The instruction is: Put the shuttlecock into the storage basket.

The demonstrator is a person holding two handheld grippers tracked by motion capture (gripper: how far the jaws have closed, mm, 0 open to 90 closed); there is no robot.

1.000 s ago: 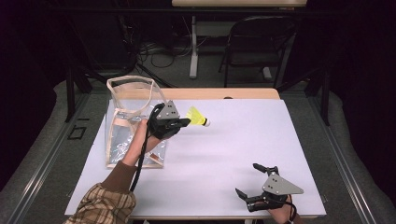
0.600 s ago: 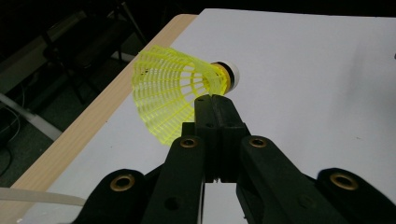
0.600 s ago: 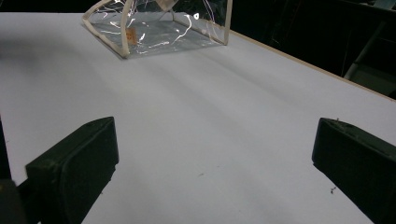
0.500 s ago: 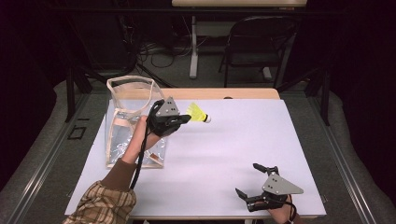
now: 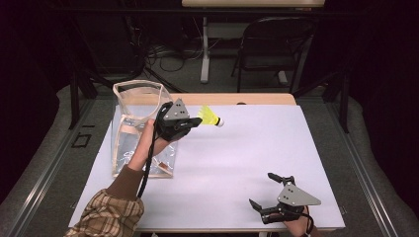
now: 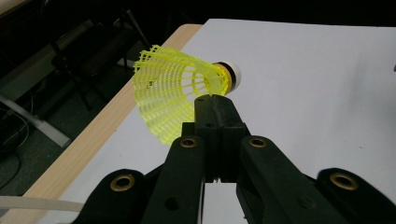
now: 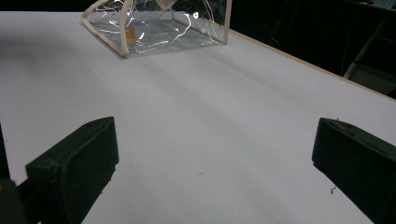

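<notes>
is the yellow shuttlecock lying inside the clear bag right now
No, the shuttlecock is clamped in the left claw, held in the air beside the clear bag.

The shuttlecock has a bright yellow skirt with a net pattern, a black ring and a white tip. The bag is clear with cream edges. The table is white, its far rim light wood. The sleeve is checked, probably brown and yellow. Both grippers are black.
</notes>
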